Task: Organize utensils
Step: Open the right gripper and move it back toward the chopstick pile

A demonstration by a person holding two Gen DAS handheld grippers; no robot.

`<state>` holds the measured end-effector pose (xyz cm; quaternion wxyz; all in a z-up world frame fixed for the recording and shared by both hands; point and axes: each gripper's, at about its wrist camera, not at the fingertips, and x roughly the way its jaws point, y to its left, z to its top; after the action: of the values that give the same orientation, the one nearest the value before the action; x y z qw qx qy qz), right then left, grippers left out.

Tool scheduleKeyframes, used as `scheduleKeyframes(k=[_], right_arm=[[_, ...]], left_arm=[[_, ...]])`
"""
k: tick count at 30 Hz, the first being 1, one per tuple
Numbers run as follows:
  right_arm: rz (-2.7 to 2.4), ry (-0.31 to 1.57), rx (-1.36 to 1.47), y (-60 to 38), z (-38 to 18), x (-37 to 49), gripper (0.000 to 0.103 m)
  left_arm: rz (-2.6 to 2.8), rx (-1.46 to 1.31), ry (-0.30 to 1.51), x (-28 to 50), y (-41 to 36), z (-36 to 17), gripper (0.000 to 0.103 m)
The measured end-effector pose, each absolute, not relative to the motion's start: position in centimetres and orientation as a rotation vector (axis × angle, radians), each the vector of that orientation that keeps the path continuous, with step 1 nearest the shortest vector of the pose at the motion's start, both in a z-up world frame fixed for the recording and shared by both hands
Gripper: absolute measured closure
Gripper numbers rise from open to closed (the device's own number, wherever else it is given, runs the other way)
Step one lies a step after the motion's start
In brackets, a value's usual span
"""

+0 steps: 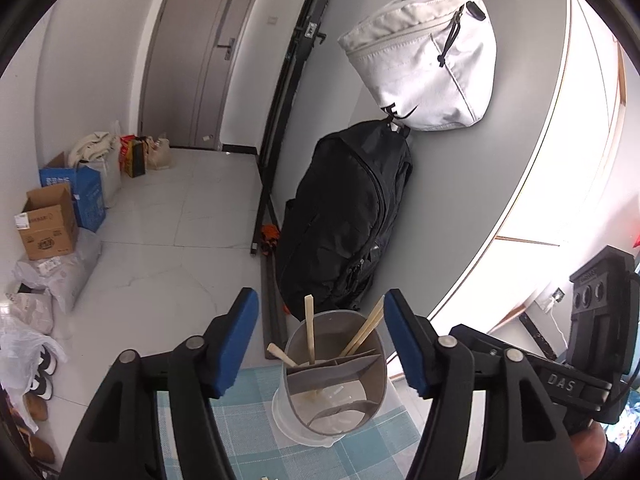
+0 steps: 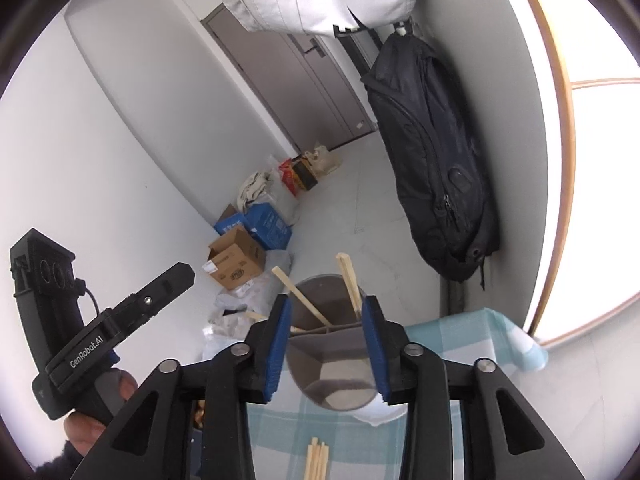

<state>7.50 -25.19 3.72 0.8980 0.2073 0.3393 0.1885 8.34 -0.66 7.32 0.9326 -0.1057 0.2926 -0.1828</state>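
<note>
Utensil holder (image 1: 334, 376) at worktop (image 1: 248, 408) edge, both grippers open around it, nothing gripped.

Grey divided holder upright on checked blue-white cloth, set in a clear base. Chopsticks (image 1: 309, 330) standing tilted in rear compartments; a further pair (image 1: 362, 330) leaning at the right rim. Left gripper (image 1: 320, 344): blue fingers (image 1: 236, 344) spread wide either side of holder, apart from its wall. Right gripper (image 2: 326, 344): fingers (image 2: 278, 344) parted, flanking holder (image 2: 332, 364) closely; contact not discernible. Loose chopsticks (image 2: 317, 460) flat on cloth below right gripper. Surroundings: black backpack (image 1: 348, 216) against grey wall just behind the holder, white bag (image 1: 424, 56) hanging above it, cardboard boxes (image 1: 48, 224) and plastic bags on tiled floor at left, grey door (image 1: 200, 52) beyond. Hand (image 2: 96, 412) on the left gripper's handle visible in right wrist view.
</note>
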Motion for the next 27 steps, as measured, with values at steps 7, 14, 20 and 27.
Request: scheduleKeyframes(k=[7, 14, 20, 27], right_arm=[[0.398, 0.615, 0.381, -24.8, 6.1, 3.2, 0.046], [0.413, 0.553, 0.344, -24.3, 7.6, -0.1, 0.03], [0.419, 0.569, 0.343, -24.0, 6.7, -1.6, 0.022], [0.432, 0.579, 0.284, -22.2, 4.5, -3.8, 0.014]], left_arm=[[-0.315, -0.203, 0.599, 6.0, -0.7, 7.9, 0.038], [-0.272, -0.194, 0.566, 3.0, -0.3, 8.9, 0.026], [-0.219, -0.2, 0.51, 0.4, 0.7, 8.8, 0.02], [-0.156, -0.169, 0.464, -2.0, 1.2, 6.9, 0.011]])
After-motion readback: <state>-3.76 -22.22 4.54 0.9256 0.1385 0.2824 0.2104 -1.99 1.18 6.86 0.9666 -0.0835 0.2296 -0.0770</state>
